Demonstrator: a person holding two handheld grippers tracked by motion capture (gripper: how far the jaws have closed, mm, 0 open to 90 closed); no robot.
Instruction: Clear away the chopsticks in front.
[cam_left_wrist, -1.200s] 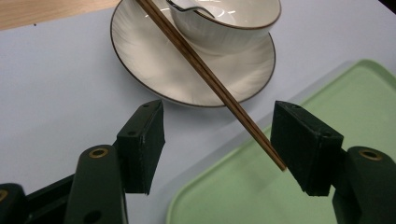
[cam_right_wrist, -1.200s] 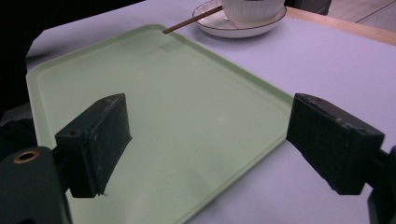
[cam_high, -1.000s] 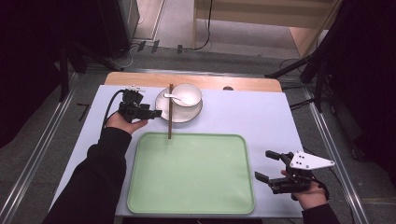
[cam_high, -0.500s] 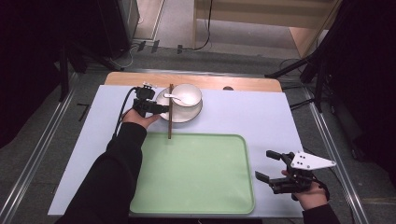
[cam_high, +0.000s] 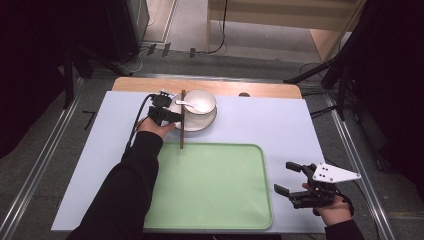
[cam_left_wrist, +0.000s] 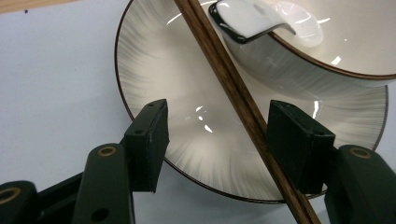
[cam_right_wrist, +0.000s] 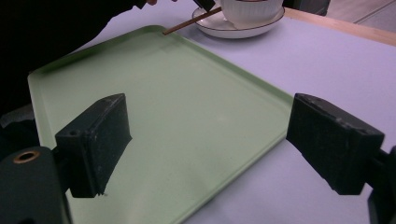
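Observation:
A white bowl (cam_high: 201, 100) with a white spoon (cam_high: 188, 105) in it stands on a white plate (cam_high: 199, 123) at the back of the table. Brown chopsticks (cam_high: 182, 121) lie across the plate's left rim, their near end just short of the green tray (cam_high: 215, 185). My left gripper (cam_high: 172, 116) is at the plate's left edge. In the left gripper view the chopsticks (cam_left_wrist: 233, 88) run slantwise between its jaws, close by the right pad and apart from the left one. Those jaws have just been closing, and the gripper (cam_left_wrist: 217, 135) is open. My right gripper (cam_high: 284, 177) is open over the tray's right edge.
A pale lilac mat (cam_high: 280, 125) covers the table, with a wooden strip (cam_high: 270, 90) showing at the back edge. The tray (cam_right_wrist: 177, 93) holds nothing. A metal rail (cam_high: 45, 165) runs along the left, and dark stands are behind the table.
The left hand has moved right and down from the mat to the plate's left rim, bringing its jaws around the chopsticks. The right hand has kept still.

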